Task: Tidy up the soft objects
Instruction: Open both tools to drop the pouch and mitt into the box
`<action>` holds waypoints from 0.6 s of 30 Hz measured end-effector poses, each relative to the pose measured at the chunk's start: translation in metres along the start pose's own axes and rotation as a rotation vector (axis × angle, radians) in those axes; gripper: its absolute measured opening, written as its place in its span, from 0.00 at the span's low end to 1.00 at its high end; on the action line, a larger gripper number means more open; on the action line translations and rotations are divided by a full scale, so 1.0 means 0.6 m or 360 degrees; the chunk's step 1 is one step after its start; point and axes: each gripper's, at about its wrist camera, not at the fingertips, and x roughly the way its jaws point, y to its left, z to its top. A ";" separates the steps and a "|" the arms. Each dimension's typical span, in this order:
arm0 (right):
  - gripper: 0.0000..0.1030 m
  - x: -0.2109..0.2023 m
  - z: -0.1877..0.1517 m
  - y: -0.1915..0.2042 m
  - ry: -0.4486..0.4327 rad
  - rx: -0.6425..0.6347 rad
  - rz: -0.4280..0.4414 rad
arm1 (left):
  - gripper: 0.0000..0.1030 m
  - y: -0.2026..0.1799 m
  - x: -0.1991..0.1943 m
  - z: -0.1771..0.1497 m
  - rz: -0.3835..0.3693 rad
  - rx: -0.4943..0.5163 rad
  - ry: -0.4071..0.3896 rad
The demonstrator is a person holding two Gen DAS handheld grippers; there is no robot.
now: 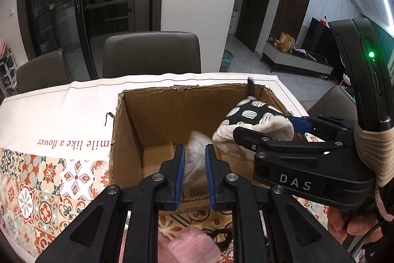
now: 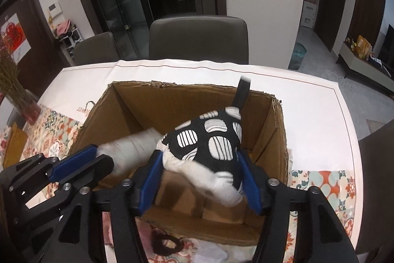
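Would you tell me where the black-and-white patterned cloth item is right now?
In both wrist views the patterned cloth item sits between the right gripper's blue fingers, over the right part of the open cardboard box, beside a blurred white cloth by the left gripper.

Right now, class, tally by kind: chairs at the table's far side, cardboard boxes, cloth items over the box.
Chairs: 2
Cardboard box: 1
Cloth items: 2, patterned cloth and white cloth
Total: 5
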 end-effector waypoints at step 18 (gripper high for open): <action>0.64 -0.069 0.005 0.006 -0.0126 0.0025 -0.0044 | 0.40 0.016 -0.076 0.001 0.0129 -0.0021 -0.0149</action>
